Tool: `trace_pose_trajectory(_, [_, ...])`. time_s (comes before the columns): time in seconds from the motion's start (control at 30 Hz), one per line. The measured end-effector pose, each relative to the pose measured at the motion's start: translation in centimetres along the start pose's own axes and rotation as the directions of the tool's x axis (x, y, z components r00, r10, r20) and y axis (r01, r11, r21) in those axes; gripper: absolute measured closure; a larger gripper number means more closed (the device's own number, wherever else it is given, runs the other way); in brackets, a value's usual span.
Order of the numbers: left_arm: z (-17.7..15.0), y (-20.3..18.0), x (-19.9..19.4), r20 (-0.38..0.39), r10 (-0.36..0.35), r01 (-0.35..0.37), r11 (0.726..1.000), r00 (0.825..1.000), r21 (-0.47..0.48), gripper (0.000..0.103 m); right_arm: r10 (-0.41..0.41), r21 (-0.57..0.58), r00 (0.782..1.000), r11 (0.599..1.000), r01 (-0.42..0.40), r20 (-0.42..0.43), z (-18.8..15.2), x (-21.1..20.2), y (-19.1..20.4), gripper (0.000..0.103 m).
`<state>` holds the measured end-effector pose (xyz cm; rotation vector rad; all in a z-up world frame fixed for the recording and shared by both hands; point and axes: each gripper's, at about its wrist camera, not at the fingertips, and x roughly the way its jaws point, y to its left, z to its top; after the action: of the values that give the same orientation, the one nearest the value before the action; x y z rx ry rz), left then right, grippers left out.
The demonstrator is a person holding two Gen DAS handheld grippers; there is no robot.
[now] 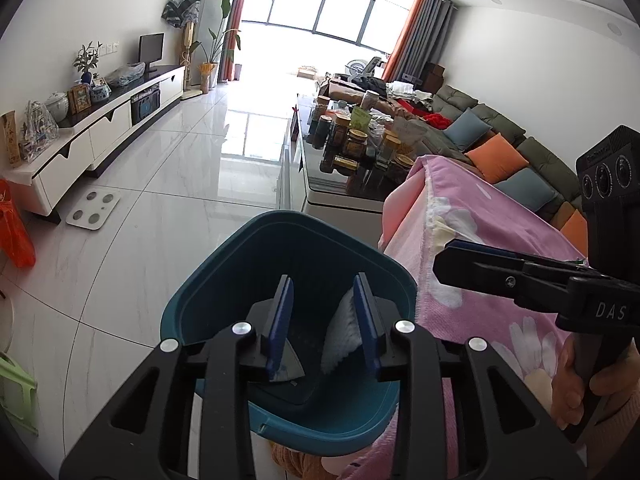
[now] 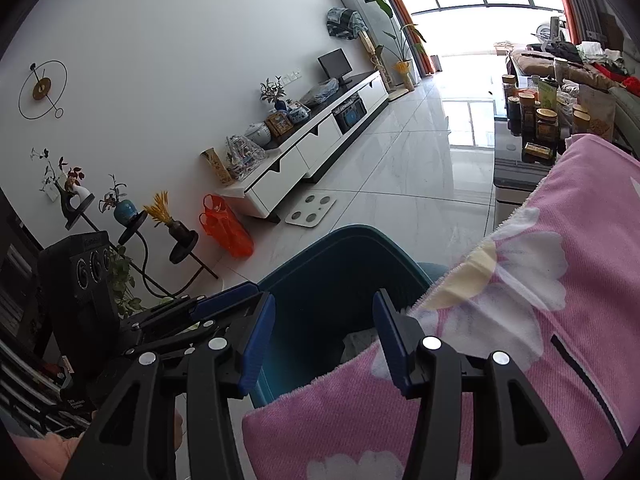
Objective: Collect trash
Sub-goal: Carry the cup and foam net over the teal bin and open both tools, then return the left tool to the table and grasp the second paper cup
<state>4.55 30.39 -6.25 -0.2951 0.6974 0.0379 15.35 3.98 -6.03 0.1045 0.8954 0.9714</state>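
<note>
A teal trash bin [image 1: 224,280] stands on the floor beside a table covered by a pink flowered blanket [image 1: 480,300]. My left gripper [image 1: 322,320] is open right above the bin's mouth, and a crumpled white tissue [image 1: 340,336] lies against its right finger inside the bin. My right gripper [image 2: 324,340] is open and empty over the bin's edge [image 2: 320,264] and the blanket's corner [image 2: 500,300]. White trash [image 2: 356,344] shows low inside the bin. The right gripper also shows in the left wrist view [image 1: 480,264], over the blanket.
A glass coffee table [image 1: 328,184] crowded with jars stands behind the bin. A sofa with cushions [image 1: 500,148] runs along the right. A white TV cabinet [image 1: 100,128], a bathroom scale [image 1: 92,210] and an orange bag [image 1: 16,228] are on the left.
</note>
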Motion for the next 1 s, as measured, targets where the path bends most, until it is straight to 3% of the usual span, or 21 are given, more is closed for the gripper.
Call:
trace_pose_trajectory(0.3, [-0.7, -0.8, -1.1, 0.012, -0.03, 0.03, 0.999, 0.999, 0.017, 0.068, -0.016, -0.045, 0.997, 0.999, 0.02, 0.081, -0.3, -3.3, 0.9, 0.054])
trace_pose_trajectory(0.37, [-0.7, -2.0, -1.4, 0.014, -0.064, 0.063, 0.997, 0.998, 0.034, 0.058, -0.028, -0.05, 0.994, 0.998, 0.034, 0.109, -0.9, -5.1, 0.7, 0.052])
trace_pose_trajectory(0.53, [-1.0, -7.1, -1.8, 0.004, -0.186, 0.184, 0.975, 0.982, 0.126, 0.049, -0.118, -0.023, 0.973, 0.992, 0.125, 0.199, -3.3, -11.1, -1.1, 0.052])
trace_pose_trajectory(0.73, [-2.2, -15.0, -1.2, -0.06, -0.333, 0.337, 0.913, 0.941, 0.23, 0.041, -0.285, 0.116, 0.909, 0.958, 0.261, 0.303, -7.9, -19.3, -5.0, 0.052])
trace_pose_trajectory(1.0, [-4.5, -25.6, -0.1, -0.148, -0.435, 0.458, 0.819, 0.888, 0.346, 0.035, -0.523, 0.33, 0.791, 0.843, 0.425, 0.317, -14.5, -28.1, -10.2, 0.052])
